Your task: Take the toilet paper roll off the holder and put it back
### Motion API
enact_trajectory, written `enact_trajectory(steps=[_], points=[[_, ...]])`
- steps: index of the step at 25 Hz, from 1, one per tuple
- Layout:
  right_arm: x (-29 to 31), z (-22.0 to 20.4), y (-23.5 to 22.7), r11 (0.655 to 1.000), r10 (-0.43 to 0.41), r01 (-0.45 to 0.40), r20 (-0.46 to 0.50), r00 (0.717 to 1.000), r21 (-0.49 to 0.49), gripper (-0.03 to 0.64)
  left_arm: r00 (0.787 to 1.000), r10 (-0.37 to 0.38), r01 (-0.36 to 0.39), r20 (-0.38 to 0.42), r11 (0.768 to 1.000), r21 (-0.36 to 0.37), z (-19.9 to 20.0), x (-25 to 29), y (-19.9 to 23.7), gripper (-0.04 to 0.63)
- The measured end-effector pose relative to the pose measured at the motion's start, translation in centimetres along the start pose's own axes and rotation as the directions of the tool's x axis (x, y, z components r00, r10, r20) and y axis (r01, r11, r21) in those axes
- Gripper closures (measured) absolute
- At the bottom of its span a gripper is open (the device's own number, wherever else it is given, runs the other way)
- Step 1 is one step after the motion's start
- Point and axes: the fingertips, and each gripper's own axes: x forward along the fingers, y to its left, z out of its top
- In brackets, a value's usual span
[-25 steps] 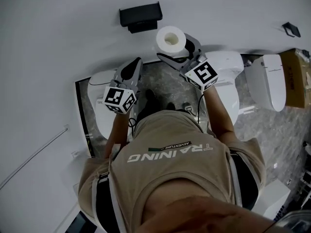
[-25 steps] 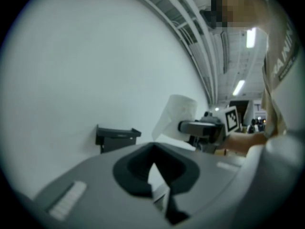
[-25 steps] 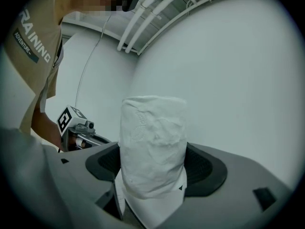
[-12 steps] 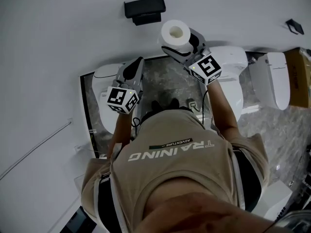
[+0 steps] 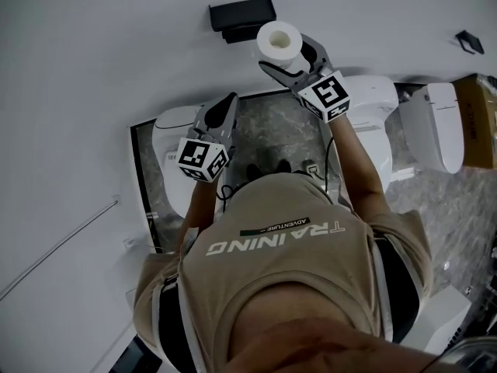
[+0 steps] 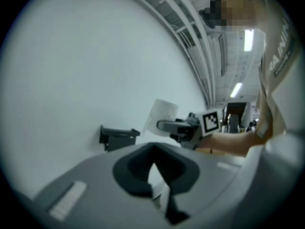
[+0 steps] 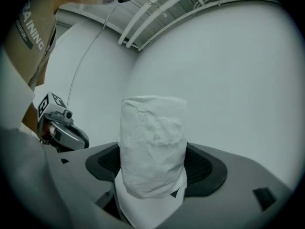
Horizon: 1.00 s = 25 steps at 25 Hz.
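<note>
Blank white wall [image 5: 93, 76] fills the left. At centre-left the left gripper [image 5: 225, 99] hangs, jaws pressed together. At upper centre, just right of the black holder [image 5: 242, 15], the right gripper [image 5: 290, 54] pinches a white embossed toilet paper roll [image 5: 279, 40].

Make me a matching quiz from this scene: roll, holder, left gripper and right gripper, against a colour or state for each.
Things:
1. roll
2. holder
3. left gripper
4. right gripper

Colour or state:
A. black, on the wall
B. jaws together, nothing between them
C. white, off the holder
D. clamped on the roll

Pairs: 1-C, 2-A, 3-B, 4-D
</note>
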Motion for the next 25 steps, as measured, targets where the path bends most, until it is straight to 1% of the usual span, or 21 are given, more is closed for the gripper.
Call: enact_trajectory(steps=[6, 13, 16, 21, 25], points=[[5.6, -1.0, -3.3, 1.0, -0.002, 0.002, -0.002, 1.0, -0.01, 0.258, 1.0, 0.007, -0.007, -0.017, 1.0, 0.003, -0.5, 0.2, 1.1, 0.595], [11.0, -2.1, -8.2, 0.999, -0.031, 0.032, -0.004, 0.999, 0.022, 0.258, 1.0, 0.031, -0.031, -0.006, 0.999, 0.009, -0.1, 0.6, 3.1, 0.595], [12.2, -3.4, -9.2, 0.998, -0.032, 0.033, -0.024, 0.999, 0.058, 0.258, 0.999, 0.044, -0.044, -0.025, 0.999, -0.003, -0.9, 0.6, 3.8, 0.595], [13.9, -4.9, -11.0, 0.995, -0.03, 0.036, -0.054, 0.998, 0.097, 0.258, 0.996, 0.083, -0.083, -0.019, 0.997, -0.003, -0.4, 0.7, 5.4, 0.595], [14.3, -7.1, -11.8, 0.992, -0.035, 0.047, -0.1, 0.994, 0.12, 0.258, 0.995, 0.101, -0.102, -0.023, 0.995, -0.012, -0.6, 0.7, 6.0, 0.595]])
